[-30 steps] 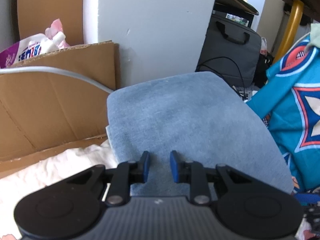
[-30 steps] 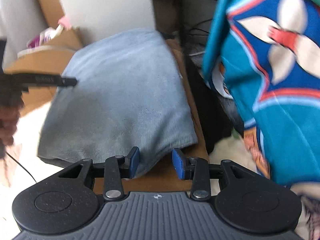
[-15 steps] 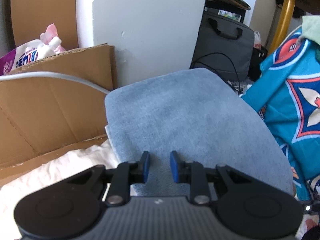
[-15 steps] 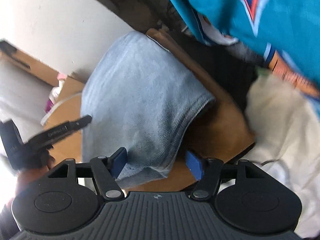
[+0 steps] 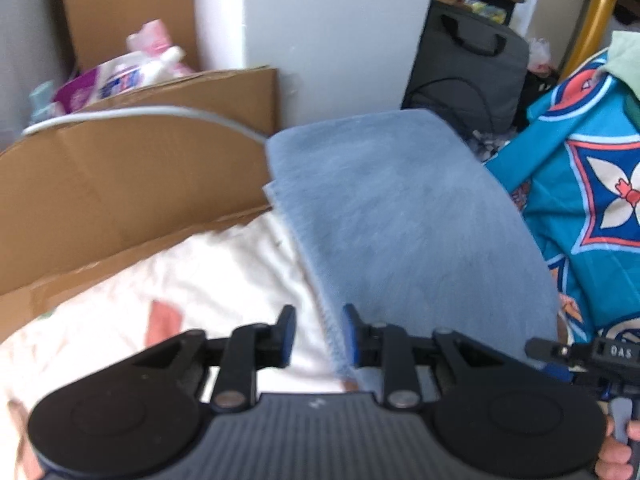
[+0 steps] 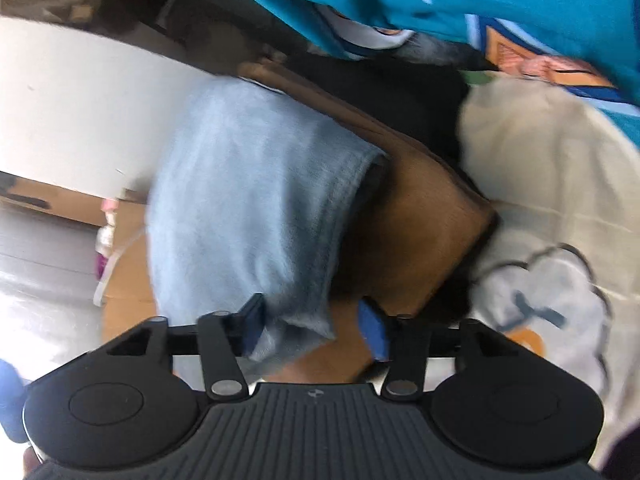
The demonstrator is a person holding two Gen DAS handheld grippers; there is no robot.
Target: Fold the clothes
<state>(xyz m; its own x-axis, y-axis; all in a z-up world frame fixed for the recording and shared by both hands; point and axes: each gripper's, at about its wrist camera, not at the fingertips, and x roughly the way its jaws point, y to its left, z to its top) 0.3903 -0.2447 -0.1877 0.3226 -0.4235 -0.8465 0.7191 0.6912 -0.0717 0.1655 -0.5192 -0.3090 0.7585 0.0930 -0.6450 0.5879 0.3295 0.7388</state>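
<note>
Now the soft light-blue folded cloth (image 5: 404,216) is lying on the brown cardboard box (image 6: 420,216). Both hand-held grippers, left (image 5: 318,336) and right (image 6: 314,326), are gaping wide around the cloth's near edge, holding nothing. Each should be closing on a corner at that edge before lifting.

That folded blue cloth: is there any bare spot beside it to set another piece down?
Beside the blue cloth, toward the cardboard box, the white bedding lies bare. On its other side a brown board shows a bare strip. Beyond that the teal patterned fabric crowds in.
</note>
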